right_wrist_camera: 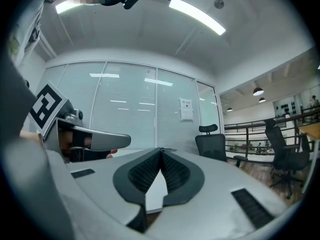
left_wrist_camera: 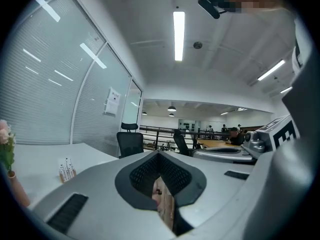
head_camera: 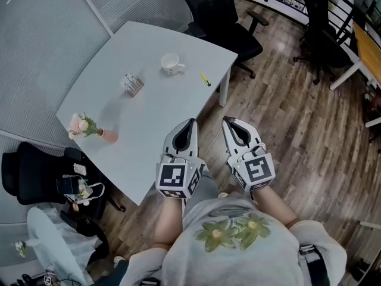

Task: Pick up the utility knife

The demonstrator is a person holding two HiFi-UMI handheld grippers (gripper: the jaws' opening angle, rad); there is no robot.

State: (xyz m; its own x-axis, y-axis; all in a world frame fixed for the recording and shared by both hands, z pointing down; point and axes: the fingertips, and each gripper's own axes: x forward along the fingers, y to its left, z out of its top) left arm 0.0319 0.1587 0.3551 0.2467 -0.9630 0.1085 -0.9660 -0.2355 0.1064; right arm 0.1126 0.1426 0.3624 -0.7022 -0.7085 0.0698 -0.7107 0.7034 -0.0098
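Utility knife (head_camera: 205,79): yellow-green, lying near the right edge of the white table (head_camera: 149,121), upper centre of the head view, right of the white cup (head_camera: 171,64).
Left gripper (head_camera: 189,123): jaws pressed together, empty, low centre.
Right gripper (head_camera: 229,122): jaws pressed together, empty, just beside the left.

The worktop (head_camera: 158,103) is smooth, matt white, the floor (head_camera: 286,118) is streaky brown wood, and the cup (head_camera: 171,64) looks shiny.

A white table (head_camera: 149,52) stands on a wood-plank floor (head_camera: 286,124), beside a glass partition with closed blinds (head_camera: 41,34). One black office chair (head_camera: 223,16) sits at its far end. A second chair (head_camera: 324,34) stands near a wooden desk (head_camera: 370,55). A strip light (left_wrist_camera: 178,29) glows on the white ceiling.
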